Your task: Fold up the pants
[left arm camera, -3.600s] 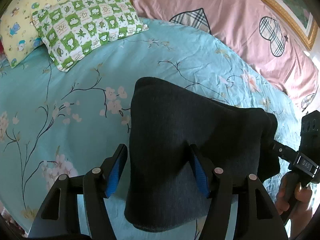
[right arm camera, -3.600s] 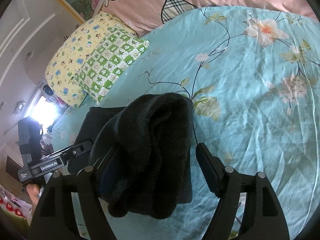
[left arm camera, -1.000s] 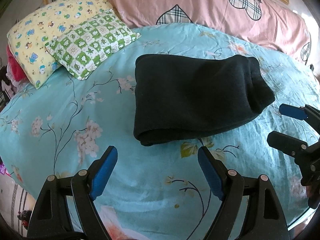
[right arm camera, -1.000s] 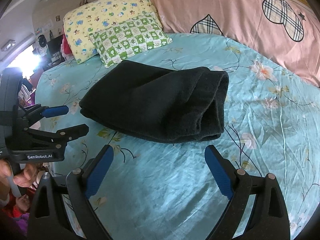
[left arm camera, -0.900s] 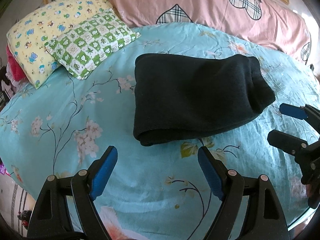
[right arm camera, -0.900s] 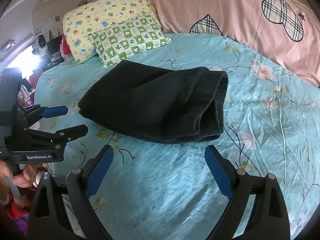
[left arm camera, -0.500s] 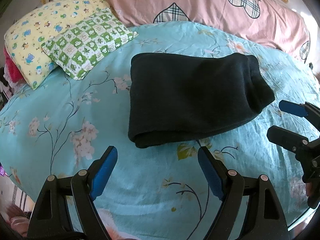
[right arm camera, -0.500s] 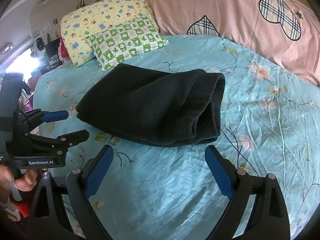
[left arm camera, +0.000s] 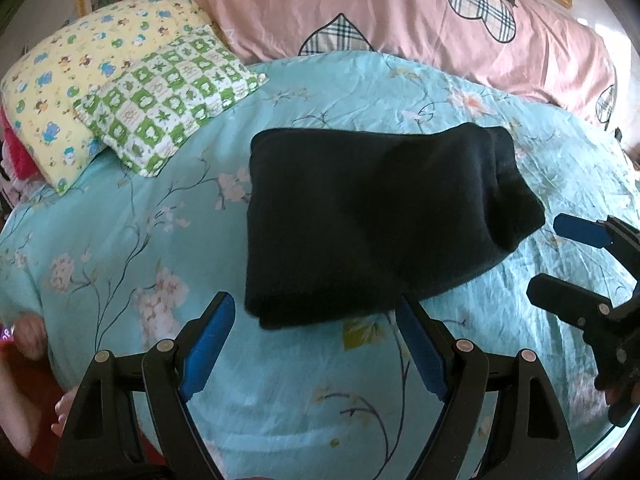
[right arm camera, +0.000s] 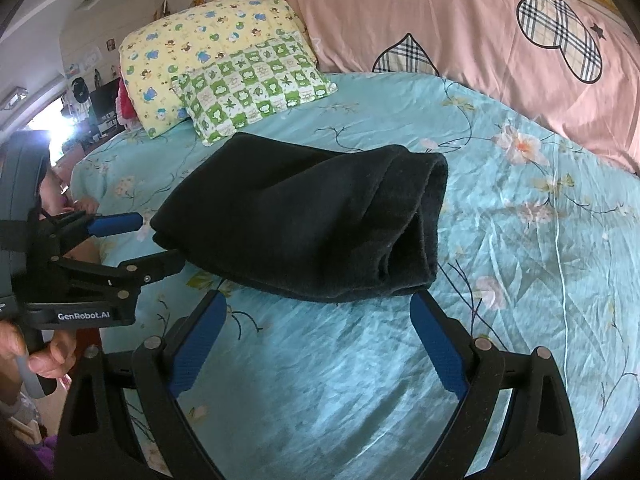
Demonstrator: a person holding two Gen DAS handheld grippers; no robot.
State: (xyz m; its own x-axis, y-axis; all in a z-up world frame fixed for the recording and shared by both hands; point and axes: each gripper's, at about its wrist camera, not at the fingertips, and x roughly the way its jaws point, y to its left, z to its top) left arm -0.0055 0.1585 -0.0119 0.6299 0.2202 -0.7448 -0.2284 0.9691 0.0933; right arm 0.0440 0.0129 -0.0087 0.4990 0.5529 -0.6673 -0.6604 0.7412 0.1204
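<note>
Both grippers have let go: the black pants (left arm camera: 372, 220), draped up between the jaws moments ago, now lie as a folded bundle on the bed (left arm camera: 120, 216). The left gripper (left arm camera: 316, 340) and right gripper (right arm camera: 316, 340) have backed off toward the bed's near edge, jaws spread wide and empty, now creeping closer again.

Pants (left arm camera: 372, 220) on bed (left arm camera: 120, 248) (pillows (left arm camera: 160, 100) behind).

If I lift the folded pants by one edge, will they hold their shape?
Probably not. The pants look like thick, soft fleece, so they would likely sag and unfold. The loose stacked layers at the open end could slip apart. Unlikely to slide on the wrinkled sheet.
</note>
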